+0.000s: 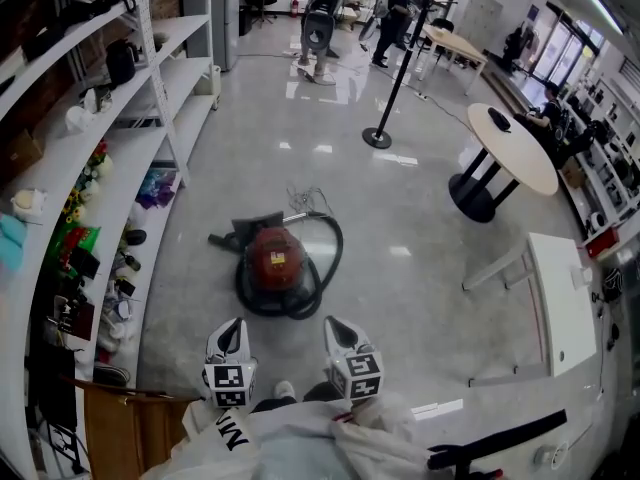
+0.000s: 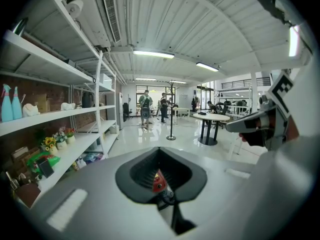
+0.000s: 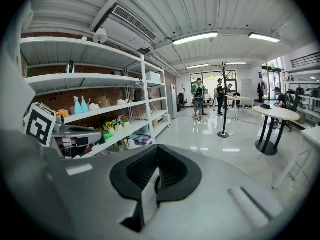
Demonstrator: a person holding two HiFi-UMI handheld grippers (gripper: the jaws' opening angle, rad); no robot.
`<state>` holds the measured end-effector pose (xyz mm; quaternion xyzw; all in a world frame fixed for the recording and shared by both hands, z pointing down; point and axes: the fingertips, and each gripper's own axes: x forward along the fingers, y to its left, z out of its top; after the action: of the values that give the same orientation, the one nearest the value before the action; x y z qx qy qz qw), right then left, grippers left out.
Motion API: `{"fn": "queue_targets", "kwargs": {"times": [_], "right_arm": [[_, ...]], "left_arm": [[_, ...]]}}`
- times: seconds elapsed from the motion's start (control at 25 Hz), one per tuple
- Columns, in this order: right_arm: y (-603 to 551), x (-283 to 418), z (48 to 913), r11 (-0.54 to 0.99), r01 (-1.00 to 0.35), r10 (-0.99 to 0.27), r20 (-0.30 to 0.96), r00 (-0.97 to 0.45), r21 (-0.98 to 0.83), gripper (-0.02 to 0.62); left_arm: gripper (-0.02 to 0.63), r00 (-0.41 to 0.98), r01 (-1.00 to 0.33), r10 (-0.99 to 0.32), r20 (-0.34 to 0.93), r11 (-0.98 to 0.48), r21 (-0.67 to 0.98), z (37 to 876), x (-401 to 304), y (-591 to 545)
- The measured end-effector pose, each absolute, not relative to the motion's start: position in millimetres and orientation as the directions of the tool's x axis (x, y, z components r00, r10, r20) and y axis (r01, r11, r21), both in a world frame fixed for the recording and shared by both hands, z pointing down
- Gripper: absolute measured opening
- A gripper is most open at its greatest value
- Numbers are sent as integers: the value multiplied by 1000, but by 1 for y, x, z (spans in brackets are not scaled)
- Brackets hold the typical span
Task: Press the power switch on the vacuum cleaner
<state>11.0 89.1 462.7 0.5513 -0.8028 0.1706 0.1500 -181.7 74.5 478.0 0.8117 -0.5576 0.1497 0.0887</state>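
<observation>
The left hand-held gripper (image 1: 232, 328) is hanging low at the bottom edge of the head view. Its jaws are pressing together but for a thin slit, and they are gripping nothing. To its left, white shelves (image 1: 150, 158) are running along the wall, carrying flowers, bottles and small clutter.

Ahead of it, the red vacuum cleaner (image 1: 275, 258) is sitting on the glossy floor (image 1: 400, 208), clear of both tools and roughly in line with the gap between them. A black hose (image 1: 330, 243) is looping around its body. In the left gripper view a sliver of that red body is showing through the slit between the jaws.

The right hand-held gripper (image 1: 338, 326) is hanging just beside the left one at the same height. Its jaws are likewise meeting with only a narrow slit, and they are empty.

Farther back, a black stanchion (image 1: 390, 93) is standing upright on the floor, and several people (image 1: 395, 3) are standing beyond it. To the right, a round surface (image 1: 515, 153) is standing on dark legs, and a white surface (image 1: 560, 298) is standing nearer, at the right edge.
</observation>
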Motion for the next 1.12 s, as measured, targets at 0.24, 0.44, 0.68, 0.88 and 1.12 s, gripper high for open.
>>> {"fn": "queue_targets", "kwargs": {"times": [0.24, 0.44, 0.68, 0.88, 1.12], "right_arm": [[85, 2, 460, 349, -929, -828, 425, -367, -121, 0], [79, -2, 463, 362, -924, -821, 426, -380, -125, 0], [63, 0, 468, 362, -921, -819, 423, -387, -142, 0], [45, 1, 471, 373, -914, -812, 421, -404, -156, 0], [18, 6, 476, 380, -909, -803, 427, -416, -171, 0]], "left_arm": [[0, 341, -929, -879, 334, -369, -24, 472, -182, 72], [0, 321, -936, -877, 358, -351, -20, 481, -189, 73], [0, 308, -939, -883, 355, -341, -34, 483, -189, 58], [0, 293, -944, -885, 363, -329, -40, 482, -187, 47], [0, 275, -948, -882, 382, -315, -45, 485, -183, 25]]}}
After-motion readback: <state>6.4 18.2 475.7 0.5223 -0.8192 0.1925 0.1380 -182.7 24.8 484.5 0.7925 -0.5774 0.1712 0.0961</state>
